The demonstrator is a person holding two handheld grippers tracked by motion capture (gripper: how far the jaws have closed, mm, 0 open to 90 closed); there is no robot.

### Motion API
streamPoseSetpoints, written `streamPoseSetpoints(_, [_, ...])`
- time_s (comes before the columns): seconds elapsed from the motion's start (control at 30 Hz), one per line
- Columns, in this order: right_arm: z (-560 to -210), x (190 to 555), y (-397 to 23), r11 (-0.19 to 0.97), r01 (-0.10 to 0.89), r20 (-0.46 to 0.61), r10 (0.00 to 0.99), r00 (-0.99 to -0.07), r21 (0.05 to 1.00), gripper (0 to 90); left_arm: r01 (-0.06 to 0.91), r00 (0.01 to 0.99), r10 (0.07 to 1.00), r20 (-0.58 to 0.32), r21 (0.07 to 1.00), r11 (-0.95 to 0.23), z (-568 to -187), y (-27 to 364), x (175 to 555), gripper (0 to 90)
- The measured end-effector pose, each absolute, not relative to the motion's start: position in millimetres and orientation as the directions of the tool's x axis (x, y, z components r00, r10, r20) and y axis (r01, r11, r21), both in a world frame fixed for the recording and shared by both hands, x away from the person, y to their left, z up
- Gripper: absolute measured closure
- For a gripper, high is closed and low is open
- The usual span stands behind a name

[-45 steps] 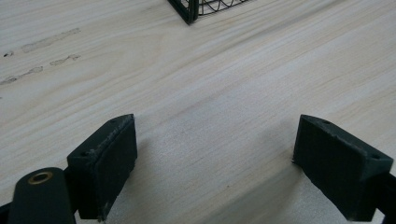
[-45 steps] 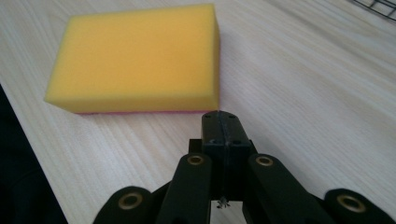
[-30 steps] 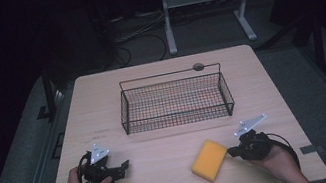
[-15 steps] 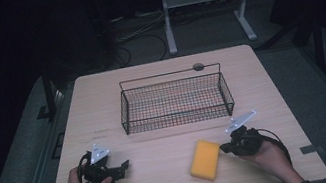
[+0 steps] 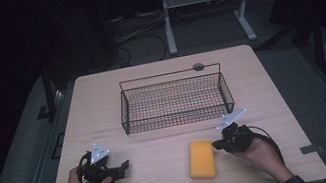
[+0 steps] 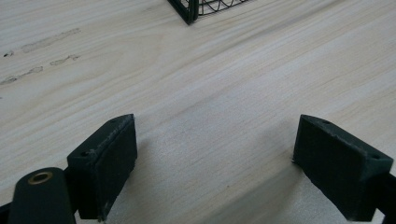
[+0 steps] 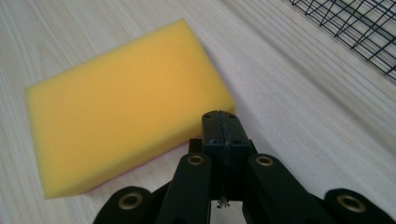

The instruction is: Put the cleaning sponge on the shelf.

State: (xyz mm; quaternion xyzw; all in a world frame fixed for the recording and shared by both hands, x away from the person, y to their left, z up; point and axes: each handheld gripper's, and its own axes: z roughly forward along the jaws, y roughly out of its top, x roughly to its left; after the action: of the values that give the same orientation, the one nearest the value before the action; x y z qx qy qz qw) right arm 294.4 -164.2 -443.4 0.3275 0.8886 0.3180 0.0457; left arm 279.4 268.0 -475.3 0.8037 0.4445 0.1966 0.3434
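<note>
While the left tool (image 5: 122,168) lay wide apart at lower left, the right tool (image 7: 219,122), pinched closed on nothing, had nudged the yellow sponge (image 5: 201,159) upright in frame, below the wire basket (image 5: 178,117), on the surface (image 5: 167,182).

Yellow sponge (image 5: 201,159), black wire basket (image 5: 175,100), pale woodgrain table (image 5: 271,83)

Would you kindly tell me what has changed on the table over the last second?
The right hand-held gripper, jaws shut, pushed left against the yellow sponge, turning it from a diagonal lie to nearly square with the table. The left hand-held gripper, open, and the wire basket stayed put.
</note>
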Motion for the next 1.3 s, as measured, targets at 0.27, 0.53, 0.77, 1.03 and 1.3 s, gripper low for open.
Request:
streamPoseSetpoints(0.27, [-442.2,299.1,-158.8,0.584,0.553,0.128,0.61,-0.782,0.594,89.8,0.58,0.527,0.85,0.01,0.726,-0.369,-475.3,268.0,279.4,12.7])
streamPoseSetpoints(0.53, [-441.4,304.4,-149.7,0.591,0.553,0.131,0.605,-0.786,0.588,89.8,0.581,0.528,0.849,0.011,0.725,-0.37,-475.1,268.0,279.4,12.7])
streamPoseSetpoints(0.77, [-442.3,308.9,-139.9,0.597,0.545,0.135,0.592,-0.794,0.589,89.9,0.581,0.528,0.849,0.011,0.725,-0.37,-475.1,268.0,279.4,12.7])
streamPoseSetpoints(1.03, [-441.6,314.4,-129.5,0.607,0.534,0.132,0.58,-0.804,0.589,89.9,0.581,0.528,0.849,0.011,0.725,-0.37,-475.1,268.0,279.4,12.7])
streamPoseSetpoints(1.3, [-441.3,322.3,-117.2,0.616,0.527,0.13,0.57,-0.811,0.586,89.8,0.581,0.528,0.849,0.01,0.725,-0.37,-475.1,268.0,279.4,12.7])
